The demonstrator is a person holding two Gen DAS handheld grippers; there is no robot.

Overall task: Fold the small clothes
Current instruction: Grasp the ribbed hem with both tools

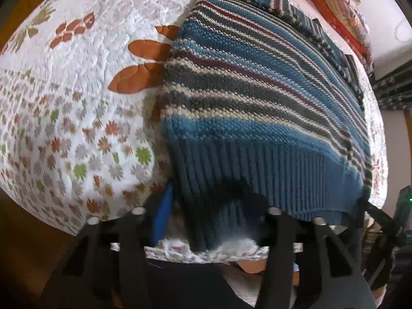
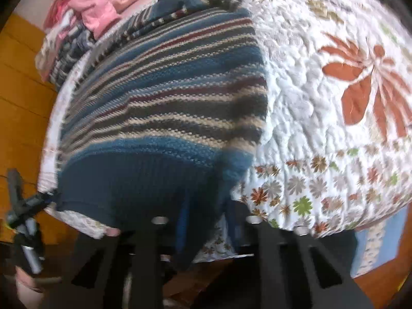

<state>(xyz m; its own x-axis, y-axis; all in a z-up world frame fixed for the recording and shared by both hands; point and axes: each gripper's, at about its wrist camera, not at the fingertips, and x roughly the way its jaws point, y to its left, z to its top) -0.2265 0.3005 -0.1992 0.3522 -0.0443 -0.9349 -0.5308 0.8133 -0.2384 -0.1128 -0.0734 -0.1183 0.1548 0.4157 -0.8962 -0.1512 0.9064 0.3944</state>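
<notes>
Sweater: a knitted pullover (image 1: 257, 95) striped in blue, grey, cream and maroon, with a plain blue ribbed hem, lies spread on the bed; in the left wrist view it fills the middle and the 1 to 3 o'clock part of the frame.
Hem: the ribbed band runs along the near edge of the bed, at 6 o'clock in both views, and hangs a little over that edge.
Bed cover: a white quilted bedspread (image 1: 77, 90) printed with orange leaves and small flowers lies under the sweater, bare from 8 to 11 o'clock in the left wrist view and from 1 to 4 o'clock in the right wrist view.
Left gripper: the black 2-finger left gripper (image 1: 206, 216) sits at 6 o'clock at the hem; the ribbed cloth drapes down between its fingers, jaws set fairly wide, and whether they pinch the cloth I cannot tell.
Right gripper: the black right gripper (image 2: 206, 219) is at 6 o'clock at the hem's other corner; a fold of blue cloth hangs between its fingers, grip unclear through blur.
Other clothes: a pink garment (image 2: 103, 2) lies heaped at 11 o'clock in the right wrist view, beyond the sweater's far end.
Floor: orange-brown wood (image 2: 20, 90) shows at 9 o'clock in the right wrist view.
</notes>
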